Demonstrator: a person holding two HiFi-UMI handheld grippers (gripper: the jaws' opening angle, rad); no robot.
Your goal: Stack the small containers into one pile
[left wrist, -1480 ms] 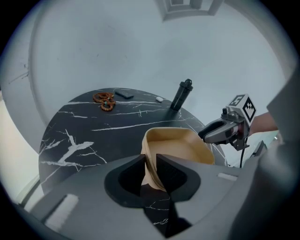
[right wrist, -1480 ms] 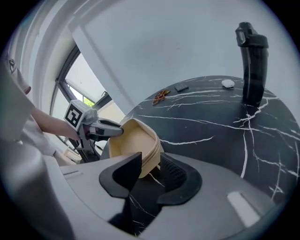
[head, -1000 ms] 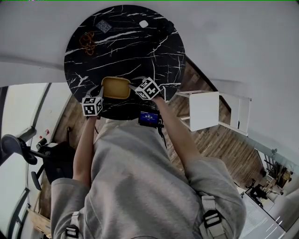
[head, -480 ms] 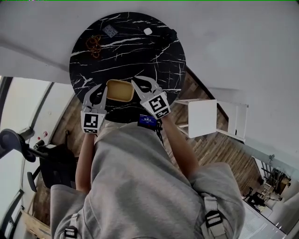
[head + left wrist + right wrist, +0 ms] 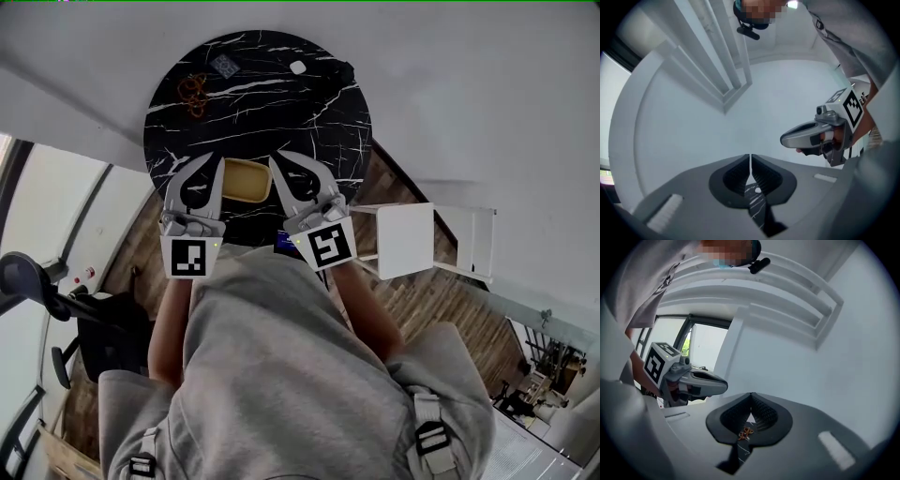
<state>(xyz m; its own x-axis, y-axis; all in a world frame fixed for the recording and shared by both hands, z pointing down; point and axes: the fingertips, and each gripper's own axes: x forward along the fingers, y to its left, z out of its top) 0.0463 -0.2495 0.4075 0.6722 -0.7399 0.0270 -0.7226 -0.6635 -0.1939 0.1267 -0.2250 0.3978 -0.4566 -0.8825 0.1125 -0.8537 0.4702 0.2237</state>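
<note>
Shallow yellow plastic container (image 5: 246, 179): it sits on the round black marble-pattern table (image 5: 281, 112) at its near edge, between the two grippers and touching neither. Only one yellow shape is visible; whether others are nested inside it cannot be determined. Judged light, rigid and smooth-walled, so liable to slide on the polished top. The thin rim along one long side looks like the best hold, pinched squarely to prevent tipping. Left gripper (image 5: 215, 159): jaws together, nothing between them. Right gripper (image 5: 279, 157): clenched and likewise empty. Against the picture one second earlier, both grippers have drawn back toward the person and tilted up off the container, with their marker cubes now nearest the body. The right jaws have gone from wide apart to closed. The container has kept its place on the table.
</note>
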